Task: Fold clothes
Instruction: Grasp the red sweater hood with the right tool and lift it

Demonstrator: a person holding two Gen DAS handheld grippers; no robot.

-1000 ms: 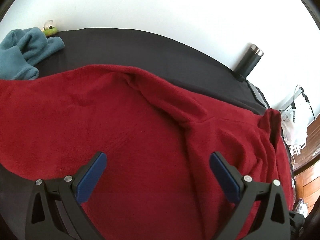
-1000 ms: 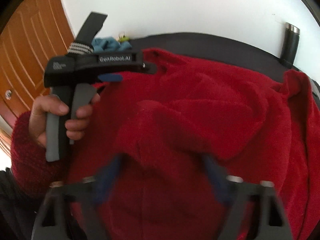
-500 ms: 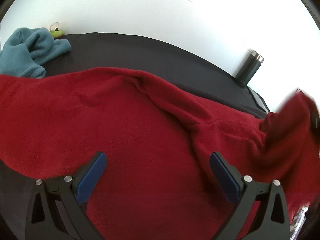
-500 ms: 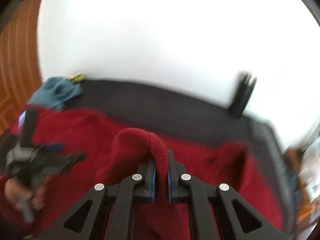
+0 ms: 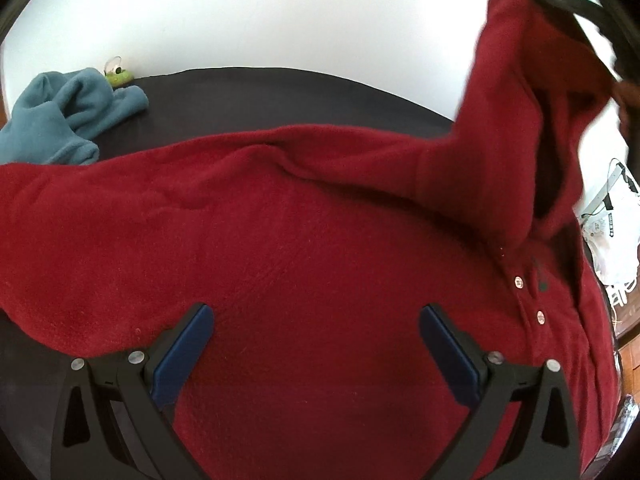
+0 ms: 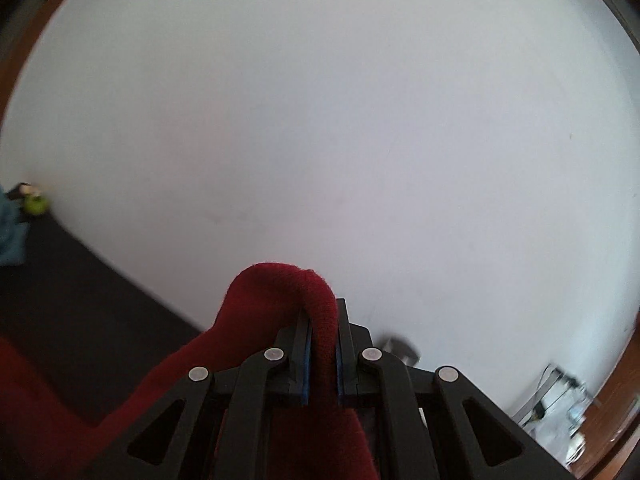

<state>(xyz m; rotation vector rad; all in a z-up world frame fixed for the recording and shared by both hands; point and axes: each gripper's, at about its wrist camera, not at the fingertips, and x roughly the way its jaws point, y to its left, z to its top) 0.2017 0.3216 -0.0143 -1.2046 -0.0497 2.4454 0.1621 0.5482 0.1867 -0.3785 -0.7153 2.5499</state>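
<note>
One edge of the red fleece (image 5: 304,248) is kept pinched in the right gripper (image 6: 322,354), probably for folding over; the left gripper (image 5: 316,344) is held wide open, nothing in it.

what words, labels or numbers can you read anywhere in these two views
None can be read.
Red garment: no print or tag showing, only two snap buttons.
White items at the right edge: dark marks, too small and blurred to read.
Left gripper and right gripper: no lettering visible.
</note>
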